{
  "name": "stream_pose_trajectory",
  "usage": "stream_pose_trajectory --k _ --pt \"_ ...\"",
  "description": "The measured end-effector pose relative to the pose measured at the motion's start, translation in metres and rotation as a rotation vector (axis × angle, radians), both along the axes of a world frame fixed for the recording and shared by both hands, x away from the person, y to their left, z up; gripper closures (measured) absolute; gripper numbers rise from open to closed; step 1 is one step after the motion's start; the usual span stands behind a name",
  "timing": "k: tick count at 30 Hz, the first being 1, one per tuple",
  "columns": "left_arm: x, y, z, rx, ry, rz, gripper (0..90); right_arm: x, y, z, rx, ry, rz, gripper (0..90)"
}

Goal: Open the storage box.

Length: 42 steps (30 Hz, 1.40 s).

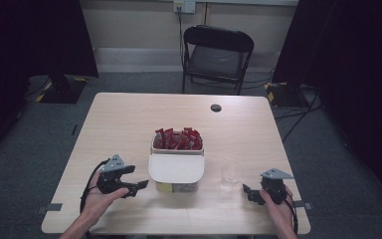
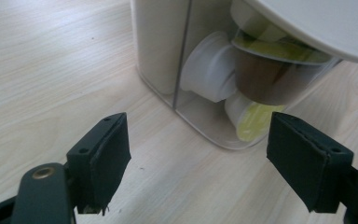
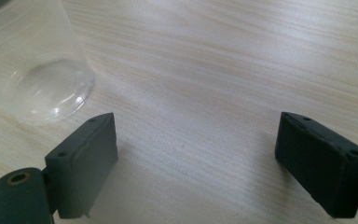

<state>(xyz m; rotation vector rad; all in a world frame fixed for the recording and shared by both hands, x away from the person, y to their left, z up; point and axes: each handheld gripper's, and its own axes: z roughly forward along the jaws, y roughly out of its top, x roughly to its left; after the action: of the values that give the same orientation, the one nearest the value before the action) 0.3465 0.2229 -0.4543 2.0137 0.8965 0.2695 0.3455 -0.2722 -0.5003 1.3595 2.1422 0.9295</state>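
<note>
Bare desk (image 1: 129,119) lies open left and far. The clear container (image 1: 176,167) with its overhanging white lid (image 1: 175,168) blocks the middle; the plastic cup (image 1: 231,175) stands just right.

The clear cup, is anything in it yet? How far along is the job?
Nothing looks done: the clear cup is empty, and the lid covers the near half of the box. In hand: the open left gripper points at the pods, holding nothing. Probably left: getting something out and into the cup.
</note>
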Motion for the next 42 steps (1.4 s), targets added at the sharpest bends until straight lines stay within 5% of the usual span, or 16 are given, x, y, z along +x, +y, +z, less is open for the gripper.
stream_pose_trajectory --k 6,24,42 --pt "-0.003 -0.006 -0.001 0.022 -0.001 -0.028 20.4 0.0 0.0 0.0 -0.001 0.0 -0.001 12.5" --pt "0.006 -0.027 0.011 -0.033 -0.011 -0.095 14.7 0.0 0.0 0.0 -0.001 0.0 -0.001 12.5" --pt "0.007 -0.027 0.02 -0.058 -0.018 -0.115 15.5 0.0 0.0 0.0 0.0 0.0 0.001 12.4"
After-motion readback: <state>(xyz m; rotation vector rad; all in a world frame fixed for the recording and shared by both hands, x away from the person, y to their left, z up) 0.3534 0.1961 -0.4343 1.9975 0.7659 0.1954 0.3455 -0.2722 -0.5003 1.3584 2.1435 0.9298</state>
